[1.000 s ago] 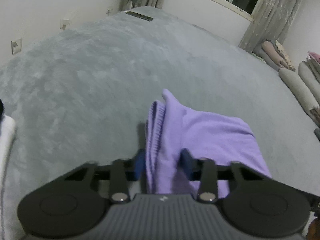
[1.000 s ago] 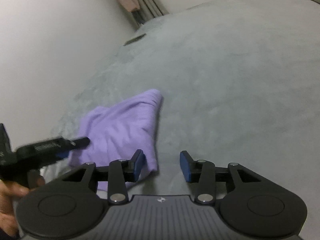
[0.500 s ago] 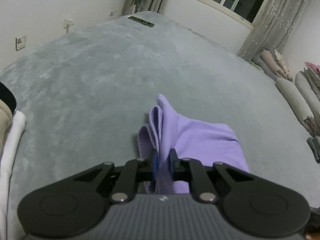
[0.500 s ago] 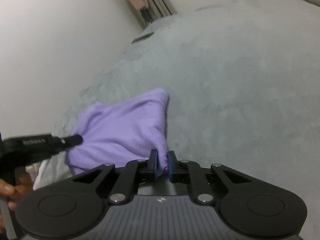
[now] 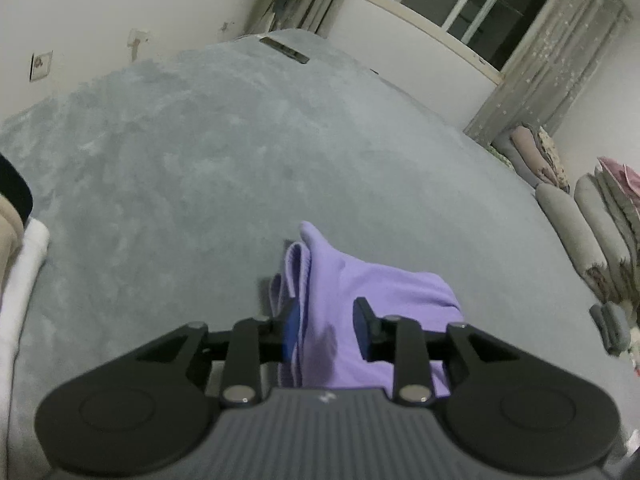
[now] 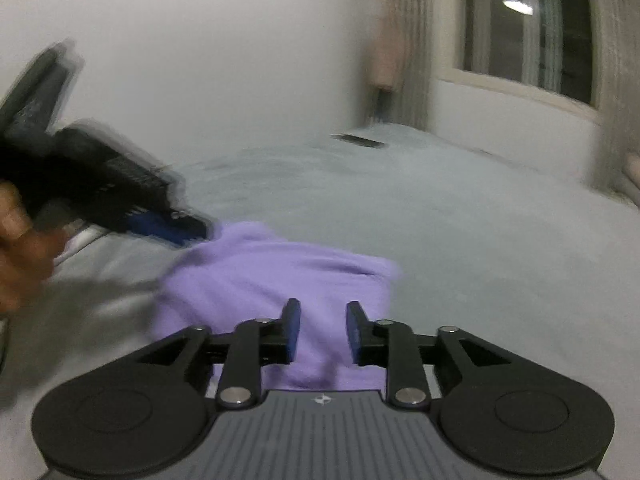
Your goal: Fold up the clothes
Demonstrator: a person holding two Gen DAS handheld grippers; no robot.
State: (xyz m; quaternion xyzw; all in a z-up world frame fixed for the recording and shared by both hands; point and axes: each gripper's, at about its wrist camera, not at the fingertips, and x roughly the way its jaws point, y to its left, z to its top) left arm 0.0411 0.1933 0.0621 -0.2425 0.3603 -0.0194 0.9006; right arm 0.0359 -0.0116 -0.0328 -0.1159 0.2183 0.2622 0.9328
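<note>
The fingers (image 5: 362,330) of the left gripper (image 5: 326,330) stand spread, with a ridge of the purple garment (image 5: 360,292) rising between them, unpinched. The right gripper (image 6: 319,330) is spread too, over the same purple garment (image 6: 276,276). The garment lies bunched on the grey bed (image 5: 200,160). A hand (image 6: 20,248) holds the blurred left gripper in the right view.

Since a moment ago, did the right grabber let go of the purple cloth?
Yes. The right gripper was pinched on the purple cloth; now its jaws stand apart, and the window shows it tilted up.
</note>
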